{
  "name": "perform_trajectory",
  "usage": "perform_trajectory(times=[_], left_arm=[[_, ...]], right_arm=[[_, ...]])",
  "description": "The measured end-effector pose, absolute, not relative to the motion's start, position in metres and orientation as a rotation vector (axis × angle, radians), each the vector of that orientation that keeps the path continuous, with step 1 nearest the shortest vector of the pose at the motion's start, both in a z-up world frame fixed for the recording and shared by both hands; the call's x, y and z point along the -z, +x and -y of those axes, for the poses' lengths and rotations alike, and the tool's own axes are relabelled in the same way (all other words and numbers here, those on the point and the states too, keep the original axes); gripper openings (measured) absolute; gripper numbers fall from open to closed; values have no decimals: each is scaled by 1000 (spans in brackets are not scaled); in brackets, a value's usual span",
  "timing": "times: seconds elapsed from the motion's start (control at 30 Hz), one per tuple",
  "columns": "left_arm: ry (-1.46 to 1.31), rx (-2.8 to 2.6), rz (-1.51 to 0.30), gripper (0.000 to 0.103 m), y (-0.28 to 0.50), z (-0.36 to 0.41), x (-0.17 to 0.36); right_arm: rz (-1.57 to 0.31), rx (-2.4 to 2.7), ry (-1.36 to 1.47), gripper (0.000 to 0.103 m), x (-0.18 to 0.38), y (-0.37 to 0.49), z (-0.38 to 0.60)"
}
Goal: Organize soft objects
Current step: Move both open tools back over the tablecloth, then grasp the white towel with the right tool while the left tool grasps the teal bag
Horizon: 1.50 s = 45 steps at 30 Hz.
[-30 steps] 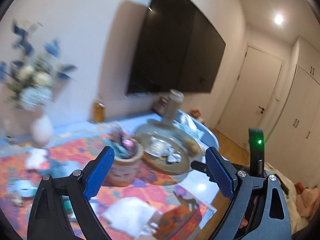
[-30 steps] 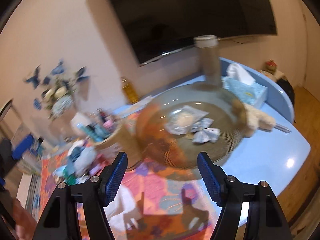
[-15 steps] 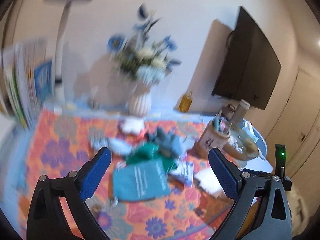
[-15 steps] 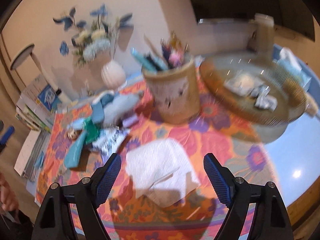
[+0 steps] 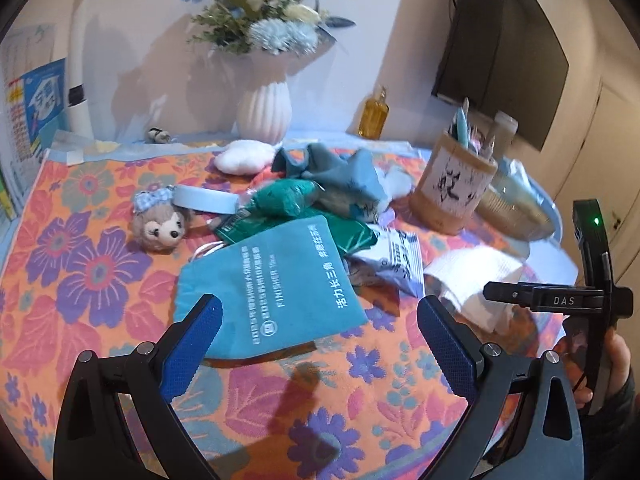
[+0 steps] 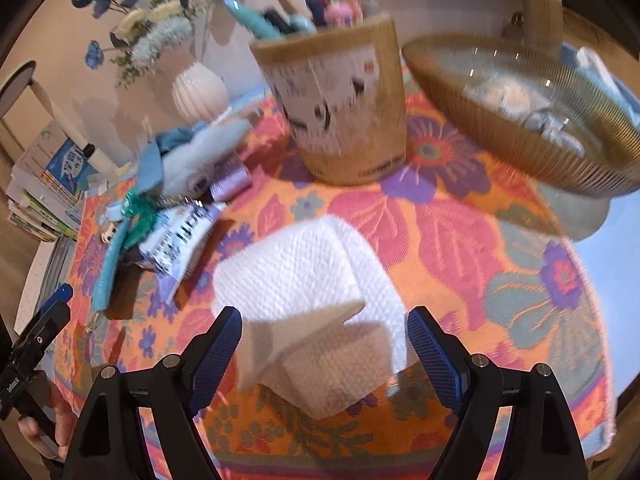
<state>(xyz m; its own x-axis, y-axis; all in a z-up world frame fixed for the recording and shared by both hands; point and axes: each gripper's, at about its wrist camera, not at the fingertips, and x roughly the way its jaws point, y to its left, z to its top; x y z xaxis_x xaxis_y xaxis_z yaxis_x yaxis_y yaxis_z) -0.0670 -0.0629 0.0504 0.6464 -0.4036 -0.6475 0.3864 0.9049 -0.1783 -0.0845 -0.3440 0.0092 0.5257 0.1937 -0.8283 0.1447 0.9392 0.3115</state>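
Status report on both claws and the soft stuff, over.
Left claw open over teal pouch. Right claw open over white folded towel. Nothing gripped. Pen cup stands beyond the towel, clear of it.

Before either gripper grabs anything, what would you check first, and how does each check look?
1. Left gripper open: ok, fingers spread, nothing between them.
2. Right gripper open: ok, spread wide and empty.
3. Right gripper lined up on a soft thing: ok, the white towel lies between its fingers, just ahead.
4. Left gripper lined up: ok, the teal pouch lies just ahead, flat on the cloth.
5. Pouch free to lift: not ok, its far edge lies partly over the green packet.
6. Towel clear of hard things: ok, the pen cup and glass bowl stand apart behind it.
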Motion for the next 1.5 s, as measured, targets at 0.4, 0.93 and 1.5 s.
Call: perform_trajectory(times=[0.4,0.93,1.5], left_arm=[[-9,417,-785,99,-50,66,-27],[-70,431,-833,29,-40,62,-16],[-146,397,-706,11,-59,36,-34]], right_arm=[[-1005,51,131,103,3,-76,304],[-940,106,76,77,-1,-88,297],[-910,36,171,11,-17,-102,314]])
